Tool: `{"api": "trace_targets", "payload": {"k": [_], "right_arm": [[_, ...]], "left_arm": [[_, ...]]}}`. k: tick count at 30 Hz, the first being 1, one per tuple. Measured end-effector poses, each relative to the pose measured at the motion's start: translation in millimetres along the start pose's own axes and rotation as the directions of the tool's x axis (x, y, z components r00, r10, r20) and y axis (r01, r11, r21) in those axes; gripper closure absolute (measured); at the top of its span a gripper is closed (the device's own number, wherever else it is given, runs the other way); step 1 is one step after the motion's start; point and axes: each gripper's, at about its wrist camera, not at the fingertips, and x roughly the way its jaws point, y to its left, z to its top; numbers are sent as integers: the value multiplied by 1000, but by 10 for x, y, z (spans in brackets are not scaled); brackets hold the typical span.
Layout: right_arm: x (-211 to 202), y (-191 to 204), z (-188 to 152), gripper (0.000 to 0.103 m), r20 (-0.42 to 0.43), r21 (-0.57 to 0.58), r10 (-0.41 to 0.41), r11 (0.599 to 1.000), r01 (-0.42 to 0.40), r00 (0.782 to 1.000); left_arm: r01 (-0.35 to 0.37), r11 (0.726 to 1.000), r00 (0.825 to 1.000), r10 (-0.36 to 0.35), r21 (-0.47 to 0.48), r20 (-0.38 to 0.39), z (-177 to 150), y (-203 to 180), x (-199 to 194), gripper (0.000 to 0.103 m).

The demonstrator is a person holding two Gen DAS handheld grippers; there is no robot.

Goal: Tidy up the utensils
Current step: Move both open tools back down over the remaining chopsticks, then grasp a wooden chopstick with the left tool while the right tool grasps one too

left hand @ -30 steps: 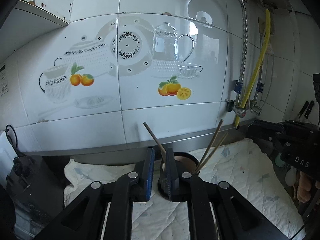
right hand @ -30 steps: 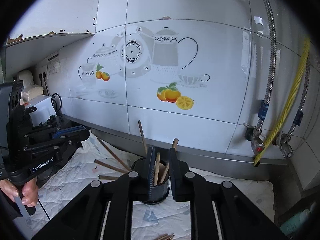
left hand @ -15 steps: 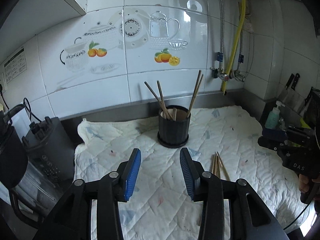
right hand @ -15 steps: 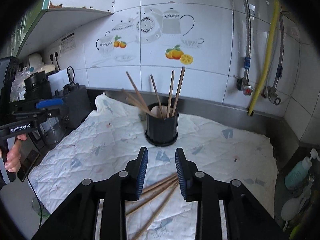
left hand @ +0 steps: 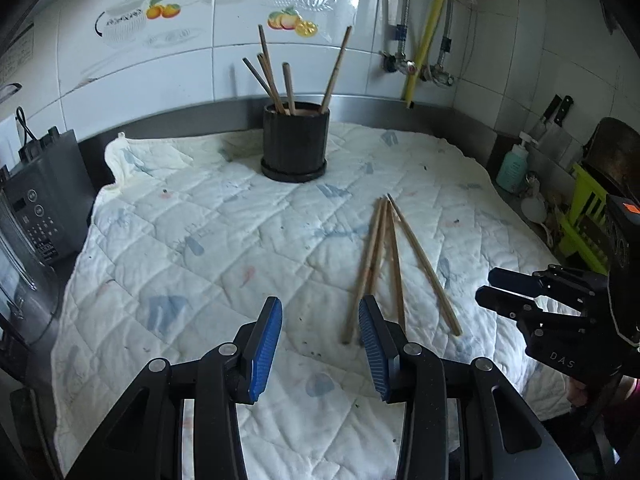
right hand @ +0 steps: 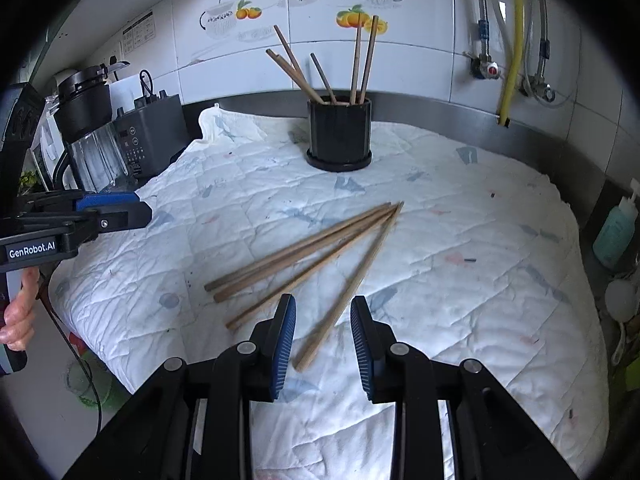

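Chopsticks point(right hand: 304, 256): four are lying loose on the quilted cloth point(right hand: 460, 240), fanning toward 7 o'clock, tips meeting at 12 o'clock.
Holder point(right hand: 339, 132): black cup is standing at 12 o'clock near the tiled wall point(right hand: 420, 60), keeping five more sticks upright.
Right gripper point(right hand: 322, 320): jaws are standing apart, hovering over the nearest stick's end, not pressing it.
Left gripper point(left hand: 320, 320): jaws are standing apart with nothing between them, stick ends just at 2 o'clock.
Blender point(right hand: 92, 132): standing at 9 o'clock, beside the cloth.

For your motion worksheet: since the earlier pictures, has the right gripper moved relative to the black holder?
Yes. The right gripper has backed away from the black holder, down toward the loose chopsticks.
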Motion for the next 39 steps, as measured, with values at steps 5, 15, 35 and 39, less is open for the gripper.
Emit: {"api": "trace_targets", "payload": {"k": [5,15,35,39], "right_arm": [[110,-72,-135,71,-2,99,28,995,-27,1000],[290,-116,-250,71,19,219,28,975,-32,999],[287,-253,-296,93,22,166,-124,979,118,992],[229,-360,-330,93,28,164,-153,976,147,988]], "left_arm": [[35,999,999,-35,-15,-33,-166,-118,204,60],[65,997,997,-67,-42,-37,-215,-131,349,60],[109,994,992,-108,11,-60,-179,-583,787,62],[90,996,993,-90,-2,-75,-183,-629,971,69]]}}
